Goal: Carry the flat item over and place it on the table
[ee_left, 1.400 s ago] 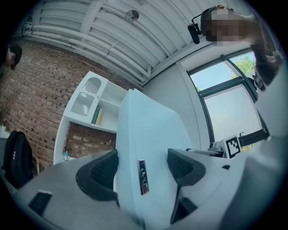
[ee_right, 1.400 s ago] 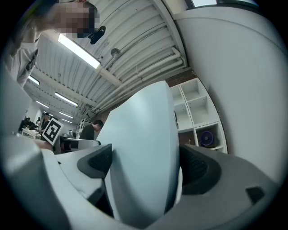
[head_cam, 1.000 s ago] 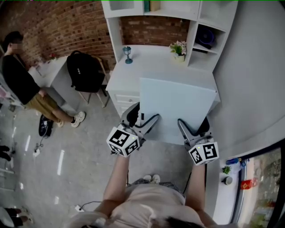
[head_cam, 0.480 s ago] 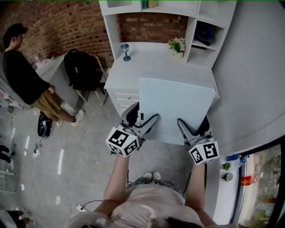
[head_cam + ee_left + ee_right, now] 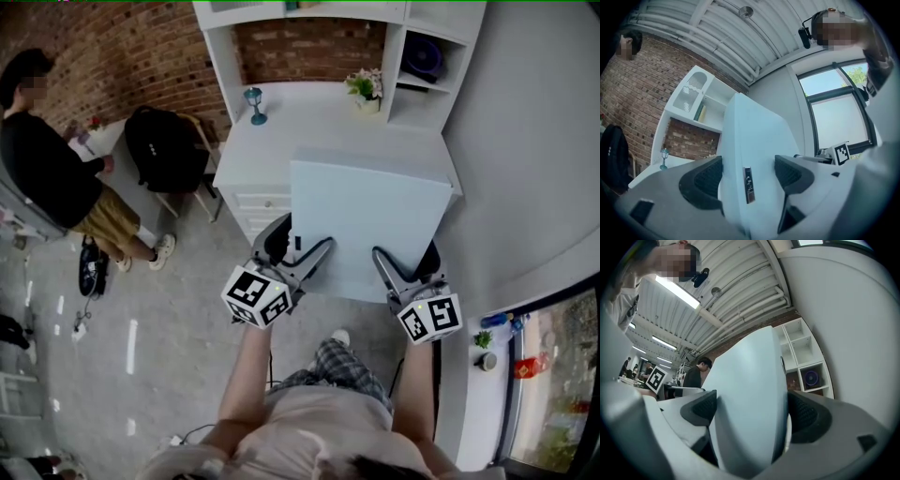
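Note:
A pale flat panel [image 5: 370, 220] is held level in the air, its far part over the near edge of the white desk [image 5: 309, 131]. My left gripper [image 5: 302, 255] is shut on the panel's near left edge, and my right gripper [image 5: 386, 263] is shut on its near right edge. In the left gripper view the panel [image 5: 754, 136] fills the gap between the dark pads [image 5: 708, 177] and carries a small metal tag [image 5: 748, 184]. In the right gripper view the panel [image 5: 750, 394] stands between the two pads [image 5: 805, 411].
On the desk stand a small blue lamp [image 5: 253, 104] and a potted plant [image 5: 367, 89], under white shelves [image 5: 427, 52]. A chair with a black backpack [image 5: 167, 150] and a person [image 5: 56, 178] stand to the left. A grey wall [image 5: 534, 141] runs along the right.
The view has shifted forward: the desk and shelves sit a little lower and nearer in the head view. The panel stays clamped in both grippers. The person at the left has shifted slightly.

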`<action>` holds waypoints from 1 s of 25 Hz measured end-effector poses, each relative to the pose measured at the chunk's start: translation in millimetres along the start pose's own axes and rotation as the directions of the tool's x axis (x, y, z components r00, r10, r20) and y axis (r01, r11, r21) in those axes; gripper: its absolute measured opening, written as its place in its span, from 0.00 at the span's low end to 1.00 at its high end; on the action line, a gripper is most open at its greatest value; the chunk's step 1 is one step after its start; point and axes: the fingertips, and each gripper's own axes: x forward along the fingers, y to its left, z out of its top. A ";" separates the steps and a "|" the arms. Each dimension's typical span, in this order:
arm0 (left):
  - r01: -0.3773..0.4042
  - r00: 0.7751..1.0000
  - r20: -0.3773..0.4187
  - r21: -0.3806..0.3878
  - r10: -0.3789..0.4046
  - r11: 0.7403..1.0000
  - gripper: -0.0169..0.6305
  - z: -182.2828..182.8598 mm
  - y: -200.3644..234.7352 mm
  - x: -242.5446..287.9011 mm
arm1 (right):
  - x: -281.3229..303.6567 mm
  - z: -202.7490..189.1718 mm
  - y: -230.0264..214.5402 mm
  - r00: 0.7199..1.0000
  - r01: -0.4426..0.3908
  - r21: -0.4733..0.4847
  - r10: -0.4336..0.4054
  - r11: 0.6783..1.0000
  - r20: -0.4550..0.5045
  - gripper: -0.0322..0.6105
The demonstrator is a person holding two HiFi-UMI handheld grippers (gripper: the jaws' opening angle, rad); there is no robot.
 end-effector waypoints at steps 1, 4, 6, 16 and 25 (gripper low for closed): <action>0.001 1.000 -0.001 -0.002 -0.001 1.000 0.56 -1.4 1.9 3.0 | 2.1 -1.4 -2.5 1.000 0.002 0.000 -0.002 1.000 -0.001 0.79; 0.002 1.000 -0.004 -0.002 -0.002 1.000 0.56 -3.5 11.8 11.8 | 12.8 -5.7 -8.8 1.000 0.006 0.003 -0.006 1.000 -0.001 0.79; 0.003 1.000 -0.003 0.003 -0.003 1.000 0.56 -3.4 20.0 19.5 | 22.3 -8.5 -14.3 1.000 0.005 0.009 -0.005 1.000 0.004 0.79; -0.004 1.000 0.009 0.023 0.004 1.000 0.56 -5.2 81.1 82.1 | 95.6 -27.6 -62.1 1.000 0.002 0.042 -0.003 0.999 0.022 0.79; -0.021 1.000 -0.006 0.032 0.021 0.999 0.56 -8.1 192.1 205.1 | 232.2 -57.0 -154.9 1.000 0.001 0.089 -0.002 0.996 0.012 0.79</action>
